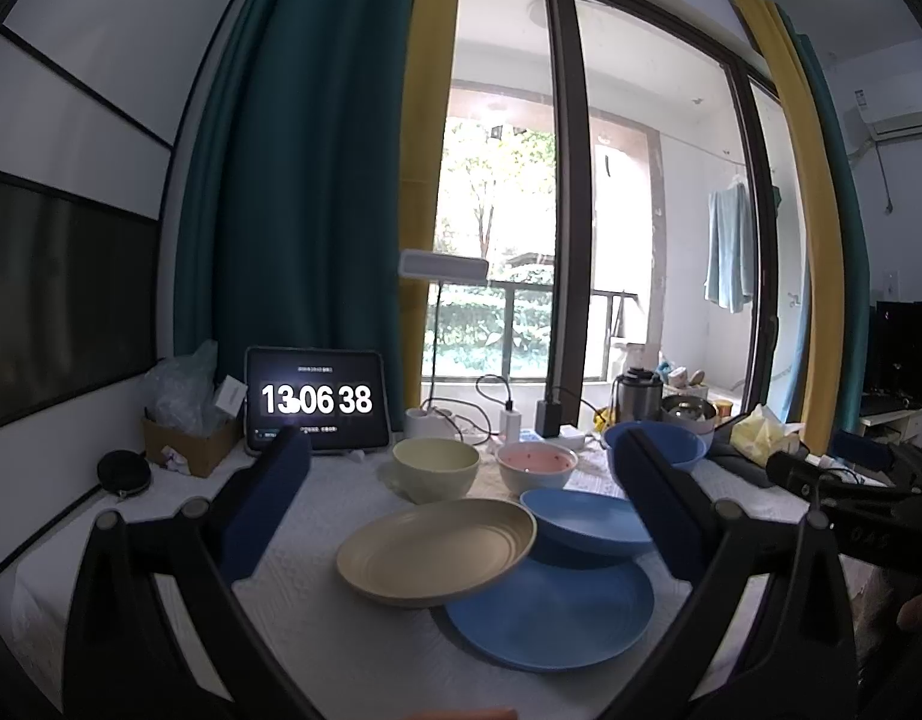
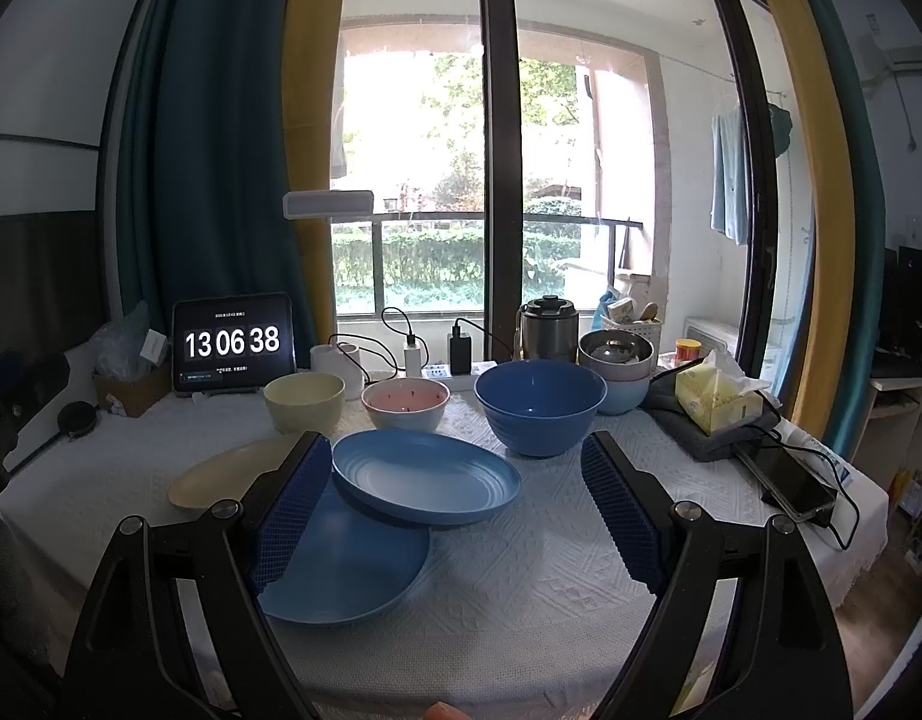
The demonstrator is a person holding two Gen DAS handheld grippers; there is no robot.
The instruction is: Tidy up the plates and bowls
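Left wrist view: left gripper (image 1: 461,498) spread wide and empty above the counter (image 1: 281,540), framing the cream plate (image 1: 435,552) tilted across the flat blue plate (image 1: 550,618), likely first for restacking. Right wrist view: right gripper (image 2: 455,510) equally released, lined up on the deep blue plate (image 2: 425,483), with bowls (image 2: 540,405) ranked behind.
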